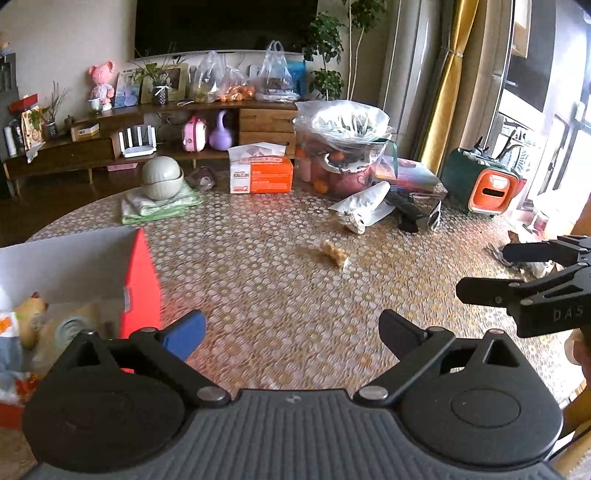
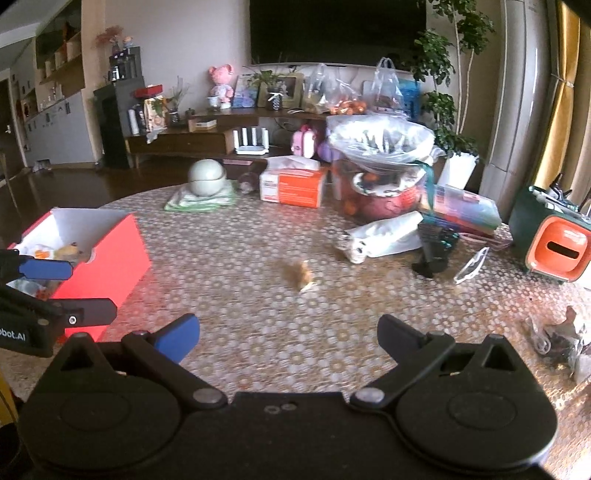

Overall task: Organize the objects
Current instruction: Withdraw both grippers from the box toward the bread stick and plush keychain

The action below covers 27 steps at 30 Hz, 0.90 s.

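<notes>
Honeycomb-patterned bench (image 1: 258, 258) in a cluttered living room; left hand-held gripper (image 1: 291, 332) and right hand-held gripper (image 2: 288, 332) both hover released, empty.

Tissue box (image 1: 261, 173) beside bagged fruit (image 1: 341, 155), sunglasses (image 1: 435, 216).

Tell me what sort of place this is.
Most likely a home living room: a large dark TV hangs above a wooden media console, and a patterned table holds a tissue box and household clutter.
</notes>
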Available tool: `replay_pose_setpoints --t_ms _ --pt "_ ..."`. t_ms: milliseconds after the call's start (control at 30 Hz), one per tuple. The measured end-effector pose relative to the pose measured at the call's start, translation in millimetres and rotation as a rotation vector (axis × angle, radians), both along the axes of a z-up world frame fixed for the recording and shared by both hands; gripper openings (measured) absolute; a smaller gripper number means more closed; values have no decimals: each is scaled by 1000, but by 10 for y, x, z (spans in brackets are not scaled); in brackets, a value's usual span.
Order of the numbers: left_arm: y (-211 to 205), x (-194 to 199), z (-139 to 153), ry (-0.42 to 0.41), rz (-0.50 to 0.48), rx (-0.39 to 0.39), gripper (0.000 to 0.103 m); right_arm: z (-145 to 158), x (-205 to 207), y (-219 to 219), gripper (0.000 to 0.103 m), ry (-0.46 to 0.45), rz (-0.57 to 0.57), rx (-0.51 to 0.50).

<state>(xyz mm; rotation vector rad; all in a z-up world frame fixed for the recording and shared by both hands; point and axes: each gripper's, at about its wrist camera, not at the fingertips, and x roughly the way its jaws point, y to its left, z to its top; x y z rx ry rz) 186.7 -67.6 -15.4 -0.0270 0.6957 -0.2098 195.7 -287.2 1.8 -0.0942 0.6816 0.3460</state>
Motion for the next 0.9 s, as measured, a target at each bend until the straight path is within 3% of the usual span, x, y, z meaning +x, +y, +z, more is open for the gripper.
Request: replay_pose_setpoints --t_ms 333,600,900 --pt "-506 614 -214 -6 1 49 102 -165 655 -294 102 29 -20 1" --pt "-791 1166 -584 70 -40 55 102 -433 1307 -364 102 78 -18 0" --pt "-865 1725 -911 82 39 42 102 -703 2005 -234 100 86 0 -46"
